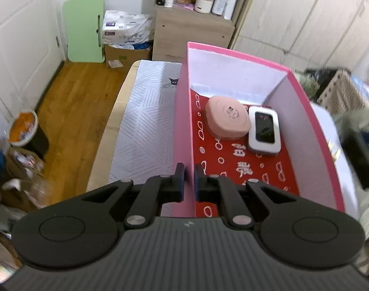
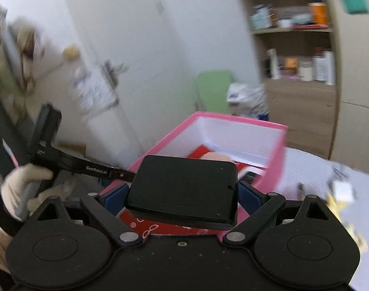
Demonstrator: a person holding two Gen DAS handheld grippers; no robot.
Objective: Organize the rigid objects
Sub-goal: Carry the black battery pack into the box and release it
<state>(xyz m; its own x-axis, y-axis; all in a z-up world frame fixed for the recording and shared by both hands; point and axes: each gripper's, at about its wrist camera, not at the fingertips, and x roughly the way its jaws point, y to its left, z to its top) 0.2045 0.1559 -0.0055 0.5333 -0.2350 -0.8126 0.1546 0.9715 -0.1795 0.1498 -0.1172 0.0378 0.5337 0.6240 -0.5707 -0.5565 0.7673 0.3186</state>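
A pink box (image 1: 182,111) with a red patterned floor stands on the table. My left gripper (image 1: 189,181) is shut on the box's left wall near its front end. Inside the box at the far end lie a round pink case (image 1: 226,117) and a white device with a dark screen (image 1: 264,129). My right gripper (image 2: 183,196) is shut on a flat black rectangular box (image 2: 184,189) and holds it above the near end of the pink box (image 2: 232,131). The pink case (image 2: 214,157) is partly hidden behind the black box.
The table carries a white patterned cloth (image 1: 145,126). A wooden shelf unit with jars (image 1: 196,19) stands behind, with a green board (image 1: 85,29) and cardboard box (image 1: 126,53) on the floor. Small blurred items (image 2: 339,191) lie on the table right of the pink box.
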